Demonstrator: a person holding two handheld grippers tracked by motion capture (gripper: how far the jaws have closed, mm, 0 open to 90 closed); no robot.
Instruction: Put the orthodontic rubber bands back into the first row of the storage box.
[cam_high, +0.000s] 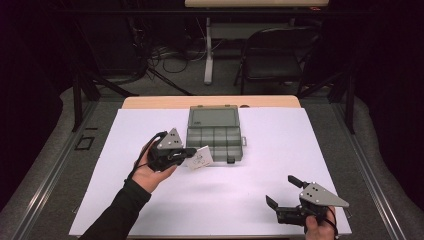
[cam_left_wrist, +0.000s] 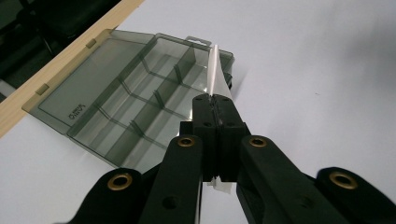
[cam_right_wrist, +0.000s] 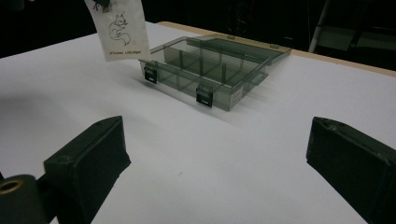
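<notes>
High view: the left gripper (cam_high: 186, 154) was clamped on a small white card (cam_high: 200, 158), held just left of the front edge of the open grey compartment box (cam_high: 214, 131) on the white table (cam_high: 260, 150). The right gripper (cam_high: 282, 191) rested near the table's front right corner, jaws spread and empty, well apart from the card.

Left gripper view: the jaws met on the card (cam_left_wrist: 214, 77), seen edge-on and rising over the box (cam_left_wrist: 126, 102). It looked thin, light and flexible, best pinched flat near one edge.

Right gripper view: the card (cam_right_wrist: 122, 29), printed with what was probably a small animal drawing, hung above the table just beside the box's (cam_right_wrist: 215, 67) latched front wall.
</notes>
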